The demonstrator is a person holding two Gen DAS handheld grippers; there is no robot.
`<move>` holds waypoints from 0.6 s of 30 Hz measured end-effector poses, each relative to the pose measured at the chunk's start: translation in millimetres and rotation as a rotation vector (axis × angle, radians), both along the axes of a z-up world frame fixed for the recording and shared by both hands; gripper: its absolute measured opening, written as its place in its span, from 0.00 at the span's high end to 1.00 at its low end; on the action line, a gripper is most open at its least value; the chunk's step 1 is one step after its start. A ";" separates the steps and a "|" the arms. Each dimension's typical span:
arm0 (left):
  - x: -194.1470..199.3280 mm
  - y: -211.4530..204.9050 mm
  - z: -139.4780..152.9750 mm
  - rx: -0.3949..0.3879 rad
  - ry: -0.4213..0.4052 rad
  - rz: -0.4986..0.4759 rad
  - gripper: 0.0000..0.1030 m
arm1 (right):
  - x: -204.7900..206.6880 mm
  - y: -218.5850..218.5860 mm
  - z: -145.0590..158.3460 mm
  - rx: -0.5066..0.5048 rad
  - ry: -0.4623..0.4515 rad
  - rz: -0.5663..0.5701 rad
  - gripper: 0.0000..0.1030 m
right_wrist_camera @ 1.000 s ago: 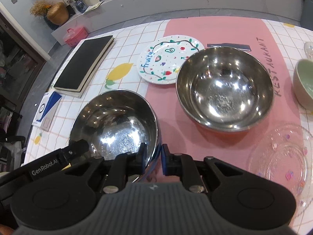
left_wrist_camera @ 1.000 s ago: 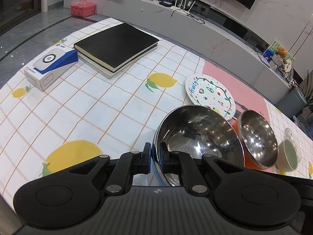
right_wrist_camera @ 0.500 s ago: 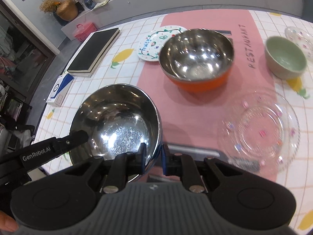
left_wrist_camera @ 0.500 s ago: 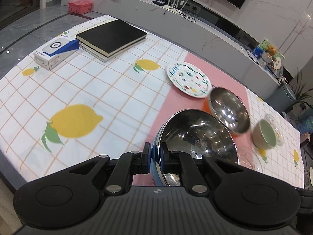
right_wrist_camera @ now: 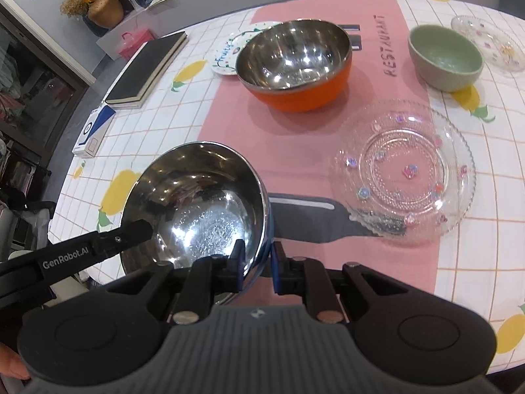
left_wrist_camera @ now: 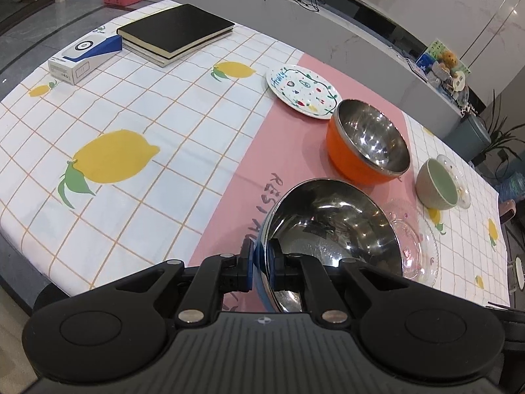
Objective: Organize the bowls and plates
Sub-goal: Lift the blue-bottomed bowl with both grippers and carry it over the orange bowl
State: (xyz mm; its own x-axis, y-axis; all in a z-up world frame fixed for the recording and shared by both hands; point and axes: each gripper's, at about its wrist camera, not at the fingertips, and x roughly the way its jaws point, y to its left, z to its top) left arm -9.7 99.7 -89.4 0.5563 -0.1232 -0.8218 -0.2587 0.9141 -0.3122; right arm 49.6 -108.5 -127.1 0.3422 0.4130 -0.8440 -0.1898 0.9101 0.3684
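Because its rim is pinched on opposite sides by the left gripper (left_wrist_camera: 261, 267) and right gripper (right_wrist_camera: 256, 266), the blue steel bowl (left_wrist_camera: 331, 229) is carried steadily, short of the orange bowl (right_wrist_camera: 295, 65) ahead.

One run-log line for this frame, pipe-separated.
left gripper: shut on blue steel bowl | right gripper: shut on blue steel bowl | orange bowl: on mat

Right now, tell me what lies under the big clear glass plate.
Under the clear glass plate lie the pink mat and the tip of a dark printed utensil shape, seen through the glass. Nothing else shows beneath it.
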 end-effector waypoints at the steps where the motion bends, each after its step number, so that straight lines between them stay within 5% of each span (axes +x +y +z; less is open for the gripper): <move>1: 0.3 -0.7 -1.0 0.002 0.002 -0.001 0.91 | 0.5 -0.3 -1.2 -0.001 0.003 -0.001 0.86; 18: 2.9 -1.8 -17.7 0.025 0.045 -0.006 0.93 | 3.4 1.6 -14.6 -0.002 0.054 0.001 0.85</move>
